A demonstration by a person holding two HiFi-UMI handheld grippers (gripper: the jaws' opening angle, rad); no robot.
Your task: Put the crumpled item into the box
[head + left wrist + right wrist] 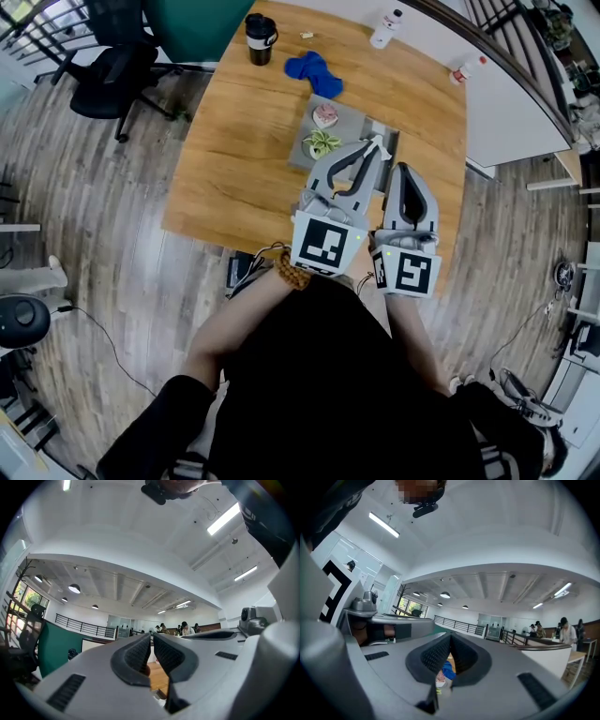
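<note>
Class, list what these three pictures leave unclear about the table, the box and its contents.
- Head view: near end of the box is hidden by the left gripper.
- Head view: pale item and green item inside are too small to identify.
- Right gripper view: only a sliver of the blue cloth shows between the fingers.
- Left gripper view: the table is mostly hidden by that gripper's fingers.

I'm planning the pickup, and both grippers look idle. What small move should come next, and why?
Probably open the left gripper and ease it forward toward the blue crumpled cloth. It and the right gripper are shut on nothing by the table's near edge, while the cloth lies untouched on the wood beyond the box.
</note>
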